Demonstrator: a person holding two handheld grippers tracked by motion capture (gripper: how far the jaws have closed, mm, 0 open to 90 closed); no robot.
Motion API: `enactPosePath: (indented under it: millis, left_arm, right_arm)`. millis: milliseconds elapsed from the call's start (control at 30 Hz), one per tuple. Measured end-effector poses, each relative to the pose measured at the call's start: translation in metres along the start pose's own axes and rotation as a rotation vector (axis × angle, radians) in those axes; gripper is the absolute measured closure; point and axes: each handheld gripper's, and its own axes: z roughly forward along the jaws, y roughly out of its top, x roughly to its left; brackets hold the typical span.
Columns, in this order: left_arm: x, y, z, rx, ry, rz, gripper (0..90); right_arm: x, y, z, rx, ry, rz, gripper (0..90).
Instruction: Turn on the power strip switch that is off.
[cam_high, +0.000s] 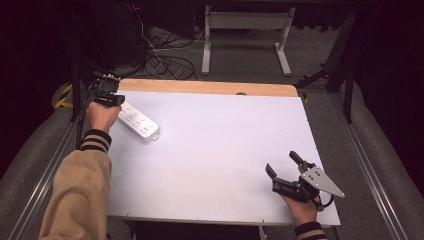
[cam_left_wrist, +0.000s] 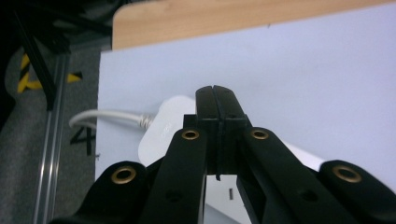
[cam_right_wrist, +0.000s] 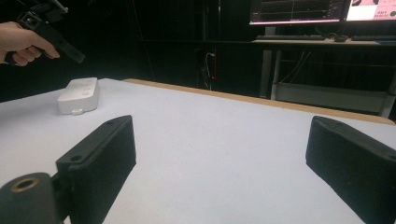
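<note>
A white power strip (cam_high: 139, 121) lies on the far left of the white table (cam_high: 220, 150), angled toward the middle, with its white cable (cam_left_wrist: 107, 115) running off the left edge. My left gripper (cam_high: 111, 98) hovers over the strip's cable end. Its jaws are pressed together with nothing between them, their tips (cam_left_wrist: 215, 93) above the strip (cam_left_wrist: 163, 128). My right gripper (cam_high: 280, 161) rests near the front right corner with its jaws spread wide and empty, pointing toward the far left. Past its pads (cam_right_wrist: 100, 154) I see the strip (cam_right_wrist: 79, 95) and the left gripper (cam_right_wrist: 51, 35) held in a hand.
A wooden strip (cam_high: 210, 87) borders the table's far edge. Beyond it are tangled floor cables (cam_high: 165, 62) and a white desk frame (cam_high: 245, 40). Metal rails (cam_high: 370, 170) run along both sides of the table. Monitors (cam_right_wrist: 299, 11) glow in the background.
</note>
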Motion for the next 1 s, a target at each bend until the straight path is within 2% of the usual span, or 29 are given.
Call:
enactPosePath:
  millis: [33,233,400,633,900,1000]
  left_arm:
    - [0.0,-0.001,0.007,0.026,-0.009,-0.001,90.0]
    - [-0.003,-0.003,0.024,0.055,-0.017,0.005,90.0]
    - [0.0,-0.005,0.038,0.082,-0.015,-0.008,90.0]
    - [0.006,-0.005,0.04,0.065,-0.027,-0.023,90.0]
    - [0.003,-0.006,0.042,0.05,-0.018,-0.009,90.0]
    - [0.0,-0.007,0.043,0.043,0.005,0.007,90.0]
  right_arm:
    - [0.001,-0.001,0.001,0.005,0.005,0.0,8.9]
    - [0.001,-0.001,0.003,0.012,0.003,0.002,9.0]
    - [0.002,-0.002,0.008,0.022,0.013,0.001,9.0]
    - [0.003,-0.002,0.011,0.019,0.026,0.012,9.1]
    - [0.002,-0.002,0.012,0.016,0.027,0.017,9.1]
    - [0.001,-0.002,0.013,0.02,0.027,0.013,9.2]
